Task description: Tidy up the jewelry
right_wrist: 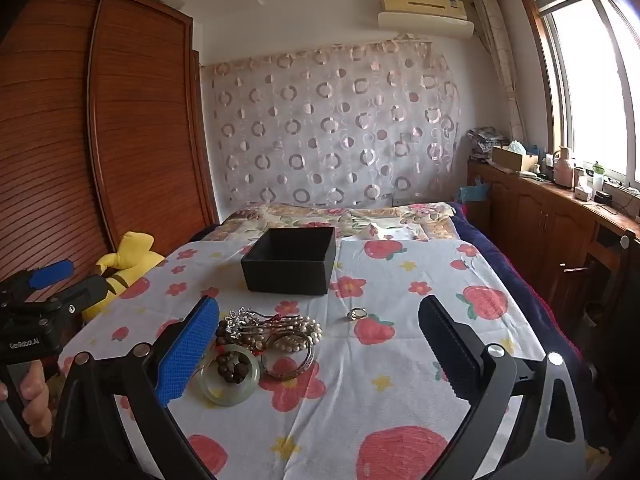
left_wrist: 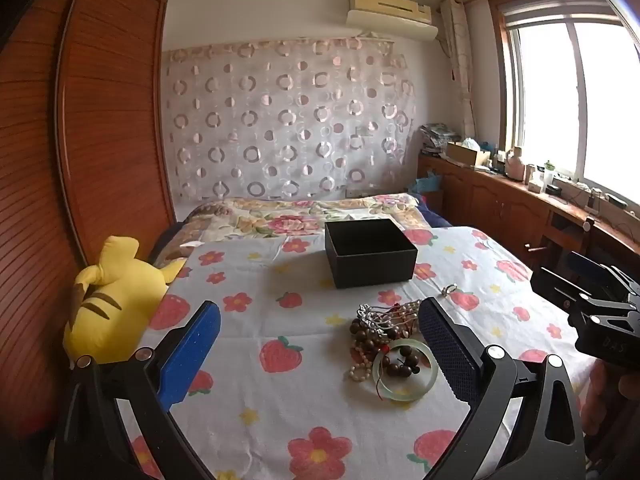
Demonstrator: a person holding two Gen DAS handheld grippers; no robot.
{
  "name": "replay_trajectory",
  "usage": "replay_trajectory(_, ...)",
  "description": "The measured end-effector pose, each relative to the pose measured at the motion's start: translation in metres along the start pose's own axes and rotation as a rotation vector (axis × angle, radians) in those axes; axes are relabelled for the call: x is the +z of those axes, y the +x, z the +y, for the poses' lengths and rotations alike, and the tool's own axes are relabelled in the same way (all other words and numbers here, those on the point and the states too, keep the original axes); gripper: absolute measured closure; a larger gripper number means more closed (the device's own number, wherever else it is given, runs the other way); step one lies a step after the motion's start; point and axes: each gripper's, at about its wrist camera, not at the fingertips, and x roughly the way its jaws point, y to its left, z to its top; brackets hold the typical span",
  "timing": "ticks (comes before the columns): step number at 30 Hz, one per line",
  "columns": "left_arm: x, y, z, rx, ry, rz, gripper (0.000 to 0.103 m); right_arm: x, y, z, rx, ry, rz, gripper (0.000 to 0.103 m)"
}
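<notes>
Jewelry pile sits on the strawberry-and-flower sheet, all tangled: dark brown wooden bead strands, a string of small cream pearls, a silver chain w/ reddish cord running thru it, plus a pale green jade-looking bangle, smooth, glossy, round, lying flat at the near edge w/ a clump of dark beads inside its ring. From my right side I also see a silver patterned bangle just beside the jade one, touching the pearls. A small silver ring lies apart from the pile, on the sheet near a printed strawberry. Behind it all is a black square box, matte, lid off, looks empty inside as far as I can see. My left gripper is spread wide, nothing betw the jaws' blue pads; pile lies toward its right finger, bangle just beside that pad, can't tell if touching. My right gripper is also spread wide, holding nothing; pile lies by its left pad, ring further ahead, near the middle of the gap. Pads are blue w/ fine dimpled texture, frames black. Yellow plush toy at the sheet's left edge.
</notes>
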Motion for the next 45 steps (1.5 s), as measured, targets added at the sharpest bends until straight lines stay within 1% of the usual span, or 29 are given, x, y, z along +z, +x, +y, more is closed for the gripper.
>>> replay_trajectory(22, 0.000, 0.000, 0.000, -0.001, -0.003, -0.005, 0.007, -0.001, -0.001, 0.001, -0.001, 0.006, -0.012, 0.002)
replay_trajectory(24, 0.000, 0.000, 0.000, -0.001, -0.003, -0.005, 0.007, 0.008, -0.004, -0.002, -0.001, 0.006, -0.012, 0.002)
replay_trajectory(27, 0.000, 0.000, 0.000, -0.003, -0.003, -0.006, 0.007, 0.012, -0.009, -0.003, -0.001, 0.006, -0.012, 0.002)
replay_trajectory(45, 0.000, -0.001, 0.000, -0.001, -0.002, -0.012, 0.007, 0.007, -0.008, -0.002, 0.001, 0.007, -0.018, 0.002)
